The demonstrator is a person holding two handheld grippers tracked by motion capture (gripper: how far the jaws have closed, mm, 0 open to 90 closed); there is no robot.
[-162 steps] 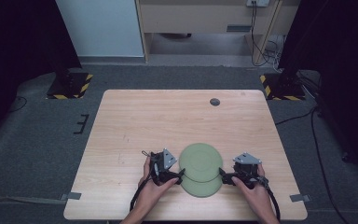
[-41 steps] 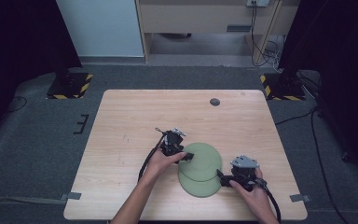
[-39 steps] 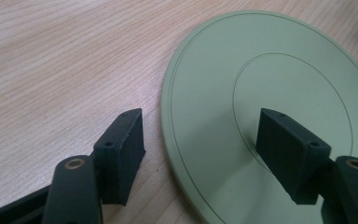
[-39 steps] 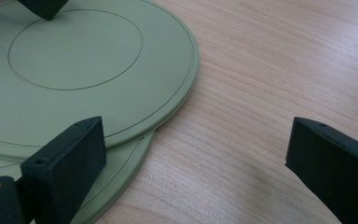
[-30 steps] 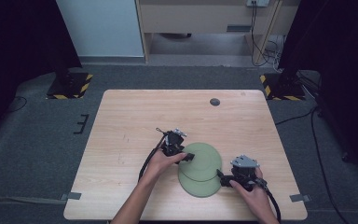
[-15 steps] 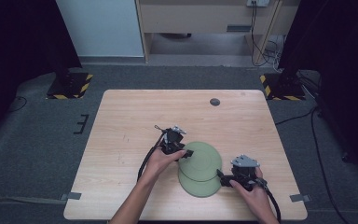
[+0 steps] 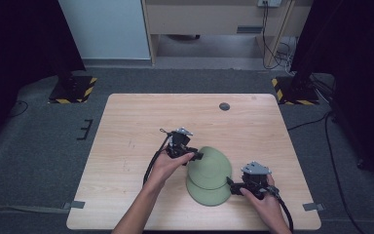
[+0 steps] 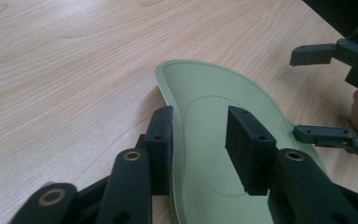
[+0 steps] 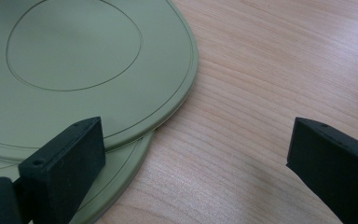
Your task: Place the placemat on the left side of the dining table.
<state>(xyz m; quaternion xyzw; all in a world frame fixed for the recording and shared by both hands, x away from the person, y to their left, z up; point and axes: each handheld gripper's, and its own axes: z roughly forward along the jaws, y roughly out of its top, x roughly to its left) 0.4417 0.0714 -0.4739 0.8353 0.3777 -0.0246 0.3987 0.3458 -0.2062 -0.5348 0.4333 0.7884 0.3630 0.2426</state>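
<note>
1. In the high view we see two green plates on the wooden table [image 7: 126, 136], near its front edge. The upper plate [image 7: 209, 165] lies partly over the lower plate [image 7: 207, 195], shifted toward the back of the table. Our left gripper [image 7: 195, 156] sits at the upper plate's left rim, and our right gripper [image 7: 230, 184] rests on the table at the right side of the stack, where the two rims meet. A small dark disc [image 7: 224, 106] lies well apart near the far edge.

2. In the left gripper view the upper plate [image 8: 214, 107] is tilted, its rim running between our two black jaws. The jaws have just been closing around that rim; the left jaw lies against the plate's outer edge, while a gap remains before the right jaw, so we do not yet clamp it. The right gripper [image 8: 326, 93] shows farther off with its jaws spread.

3. In the right gripper view our jaws stand wide apart, released, with bare table between them. The left jaw is just beside the overlapping rims of the upper plate [image 9: 74, 60] and lower plate [image 9: 116, 172]; we cannot tell whether it touches.
</note>
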